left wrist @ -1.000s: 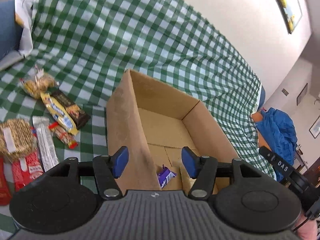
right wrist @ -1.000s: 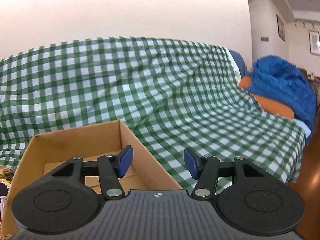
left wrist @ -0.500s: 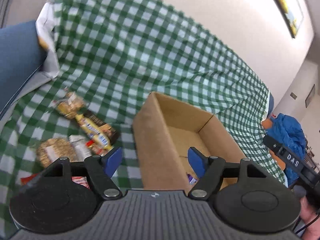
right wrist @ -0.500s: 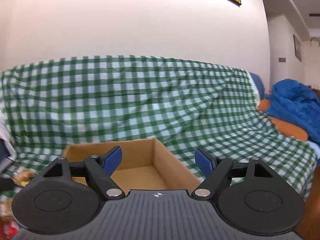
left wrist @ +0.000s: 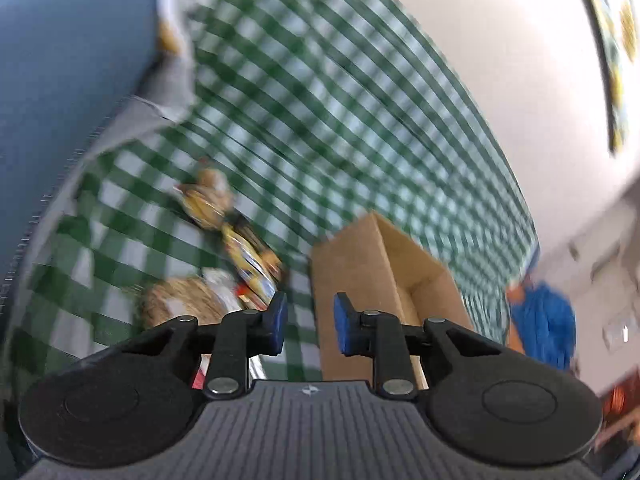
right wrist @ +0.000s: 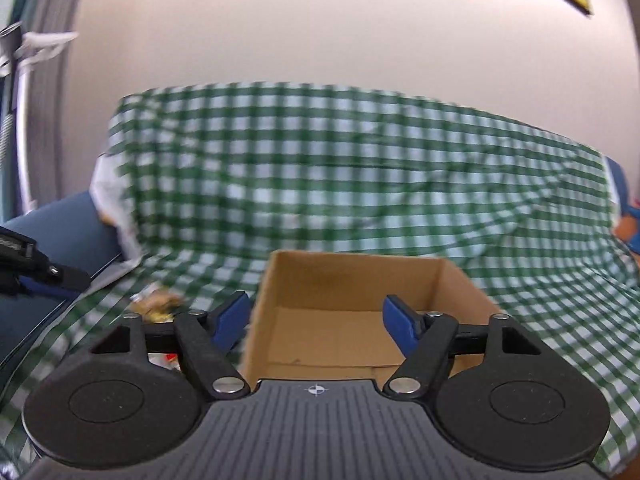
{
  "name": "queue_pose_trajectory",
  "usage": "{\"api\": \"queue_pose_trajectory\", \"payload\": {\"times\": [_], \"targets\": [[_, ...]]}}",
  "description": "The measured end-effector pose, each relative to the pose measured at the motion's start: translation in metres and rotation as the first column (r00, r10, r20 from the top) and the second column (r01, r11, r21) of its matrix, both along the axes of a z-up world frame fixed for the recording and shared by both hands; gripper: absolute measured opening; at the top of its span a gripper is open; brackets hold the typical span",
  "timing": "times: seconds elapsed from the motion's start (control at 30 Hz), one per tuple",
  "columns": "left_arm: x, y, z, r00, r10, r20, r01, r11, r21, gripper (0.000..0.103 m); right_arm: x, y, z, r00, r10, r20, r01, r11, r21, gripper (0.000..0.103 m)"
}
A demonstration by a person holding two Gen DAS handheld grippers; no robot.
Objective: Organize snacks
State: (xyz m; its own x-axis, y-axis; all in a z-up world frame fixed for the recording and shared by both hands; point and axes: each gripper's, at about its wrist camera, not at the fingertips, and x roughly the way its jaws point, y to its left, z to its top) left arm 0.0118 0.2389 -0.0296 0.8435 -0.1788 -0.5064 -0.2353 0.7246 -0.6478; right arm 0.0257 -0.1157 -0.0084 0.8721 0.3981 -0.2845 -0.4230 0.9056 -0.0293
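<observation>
An open cardboard box (left wrist: pixel 384 276) stands on the green checked cloth (left wrist: pixel 312 92); it also shows in the right wrist view (right wrist: pixel 352 304). Several snack packets (left wrist: pixel 236 248) lie on the cloth left of the box, blurred, with a round tan cracker pack (left wrist: pixel 176 304) nearest me. My left gripper (left wrist: pixel 310 326) is empty with its jaws partly closed, above the gap between snacks and box. My right gripper (right wrist: pixel 316 318) is open and empty, high in front of the box. Some snacks (right wrist: pixel 158 304) show left of the box there.
A blue cushion (left wrist: pixel 60 92) lies at the left, also in the right wrist view (right wrist: pixel 48 240). A blue and orange bundle (left wrist: pixel 548 328) sits at the right end of the couch. A white wall (right wrist: pixel 320 32) rises behind the cloth.
The left gripper has swung left, away from the box and toward the snacks, and its jaws have narrowed. The right gripper has turned left, putting the box in the middle of its view, and opened wider.
</observation>
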Motion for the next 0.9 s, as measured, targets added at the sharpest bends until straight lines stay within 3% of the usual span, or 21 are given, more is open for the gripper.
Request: {"api": "queue_pose_trajectory", "payload": {"times": [0.13,0.23,0.43,0.57,0.77,0.83,0.9], "targets": [[-0.008,0.027,-0.012,0.996,0.094,-0.008,-0.094,0.984,-0.149,0.027,0.001,0.008,-0.014,0.997,0.052,-0.058,-0.051,0.999,0.02,0.059],[-0.008,0.041,-0.017,0.991,0.132,-0.032,-0.136,0.97,-0.203,0.027,0.004,0.018,-0.022,0.992,0.081,-0.101,-0.08,0.997,0.013,0.047],[-0.012,0.064,-0.031,0.971,0.212,-0.11,-0.234,0.934,-0.268,0.027,0.001,0.034,-0.023,0.984,0.15,-0.098,-0.149,0.989,0.015,0.046],[-0.006,0.069,-0.045,0.963,0.211,-0.17,-0.254,0.921,-0.296,0.03,0.002,0.045,-0.026,0.975,0.19,-0.113,-0.191,0.982,0.007,0.046],[0.012,0.063,-0.065,0.951,0.181,-0.252,-0.249,0.93,-0.272,0.049,0.002,0.071,-0.036,0.956,0.257,-0.139,-0.266,0.962,-0.054,0.046],[0.017,0.059,-0.067,0.947,0.18,-0.266,-0.246,0.939,-0.241,0.069,0.001,0.081,-0.04,0.947,0.283,-0.149,-0.296,0.953,-0.071,0.046],[0.025,0.053,-0.069,0.943,0.168,-0.287,-0.235,0.947,-0.217,0.075,-0.002,0.092,-0.044,0.937,0.313,-0.157,-0.329,0.94,-0.095,0.046]]}}
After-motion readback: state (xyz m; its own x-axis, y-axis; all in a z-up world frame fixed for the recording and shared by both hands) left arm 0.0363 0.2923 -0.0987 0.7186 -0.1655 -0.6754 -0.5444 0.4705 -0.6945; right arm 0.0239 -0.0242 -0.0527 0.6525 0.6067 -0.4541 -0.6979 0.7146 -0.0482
